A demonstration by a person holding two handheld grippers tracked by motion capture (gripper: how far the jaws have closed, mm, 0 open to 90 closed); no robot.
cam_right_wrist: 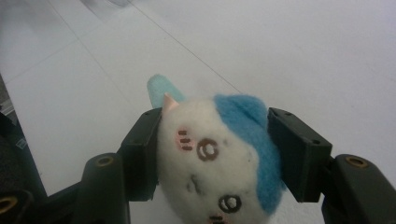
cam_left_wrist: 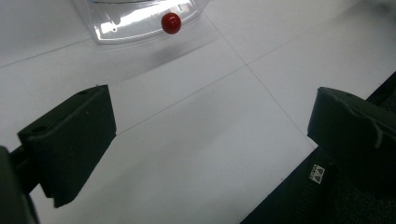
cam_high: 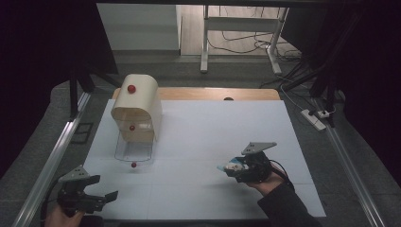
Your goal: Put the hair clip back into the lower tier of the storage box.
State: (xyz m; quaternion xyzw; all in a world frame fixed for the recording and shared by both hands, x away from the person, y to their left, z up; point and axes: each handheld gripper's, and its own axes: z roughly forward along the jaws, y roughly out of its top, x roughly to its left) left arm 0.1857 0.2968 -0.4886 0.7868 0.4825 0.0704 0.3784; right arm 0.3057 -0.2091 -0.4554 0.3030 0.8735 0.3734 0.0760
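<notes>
Plush toy (cam_right_wrist: 219, 163), white-faced with a blue patch, sits clamped between the jaws of the right gripper (cam_high: 231, 168), held just above the white desk (cam_high: 213, 137) near its front right part. Pickup looks done; what seems left is carrying the toy across to the cream bread-bin-like box (cam_high: 137, 106) at the back left, whose clear door (cam_high: 134, 150) lies folded down onto the desk with a red knob (cam_high: 134, 165) at its front edge. Placing it inside is not yet begun. Over by the front left corner the left gripper (cam_high: 97, 191) hangs released, jaws wide apart with nothing between them. From above, the toy is a small pale blur, probably a cat-like figure; the right gripper view makes its stitched face plain. The left gripper view brings the door's knob (cam_left_wrist: 171, 23) close.
</notes>
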